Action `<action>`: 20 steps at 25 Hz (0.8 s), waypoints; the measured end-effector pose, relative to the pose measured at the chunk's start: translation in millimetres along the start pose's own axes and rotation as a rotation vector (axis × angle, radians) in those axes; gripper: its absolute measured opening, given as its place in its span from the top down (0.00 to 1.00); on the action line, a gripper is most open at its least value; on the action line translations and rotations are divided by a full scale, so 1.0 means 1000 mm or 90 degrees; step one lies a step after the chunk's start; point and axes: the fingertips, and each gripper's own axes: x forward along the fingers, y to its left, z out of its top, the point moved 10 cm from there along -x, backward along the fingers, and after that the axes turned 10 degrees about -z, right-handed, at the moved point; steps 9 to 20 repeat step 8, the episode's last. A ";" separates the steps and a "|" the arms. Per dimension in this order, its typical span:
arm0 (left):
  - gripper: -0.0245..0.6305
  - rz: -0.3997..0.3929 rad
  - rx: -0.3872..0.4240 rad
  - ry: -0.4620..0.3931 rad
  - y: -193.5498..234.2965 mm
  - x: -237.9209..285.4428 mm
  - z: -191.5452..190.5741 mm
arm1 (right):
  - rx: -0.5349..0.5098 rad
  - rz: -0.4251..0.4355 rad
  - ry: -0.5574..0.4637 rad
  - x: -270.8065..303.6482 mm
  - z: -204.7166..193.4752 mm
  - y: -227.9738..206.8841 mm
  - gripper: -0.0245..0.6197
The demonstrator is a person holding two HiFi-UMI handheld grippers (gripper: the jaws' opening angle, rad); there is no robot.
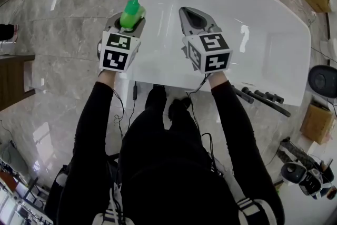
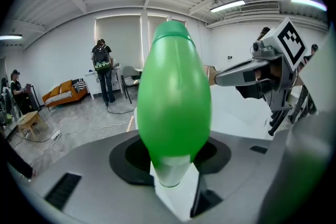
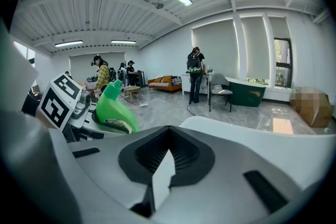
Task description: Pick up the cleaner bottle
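The bottle (image 1: 132, 12) is green and sits in the left hand-held gripper (image 1: 126, 23), at the left edge of the white tabletop (image 1: 253, 60). The jaws stand spread round its body, one on each side, pinching it. Its long axis is close to upright: the cap points up, and from the right gripper view the neck leans a little toward the right hand-held gripper (image 1: 184, 11). A pale label shows low on its side. I cannot tell whether its base touches the tabletop. The right one hovers over the tabletop just beside the left, well clear of the bottle, its jaws pressed together with nothing between them. Both point away from the person, tilted down
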 end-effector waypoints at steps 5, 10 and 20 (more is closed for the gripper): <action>0.67 0.001 -0.001 0.000 0.003 -0.002 -0.001 | 0.001 0.002 0.002 0.003 0.000 0.001 0.96; 0.67 0.002 -0.004 -0.001 0.007 -0.004 -0.003 | 0.002 0.004 0.003 0.005 0.001 0.006 0.96; 0.67 0.002 -0.004 -0.001 0.007 -0.004 -0.003 | 0.002 0.004 0.003 0.005 0.001 0.006 0.96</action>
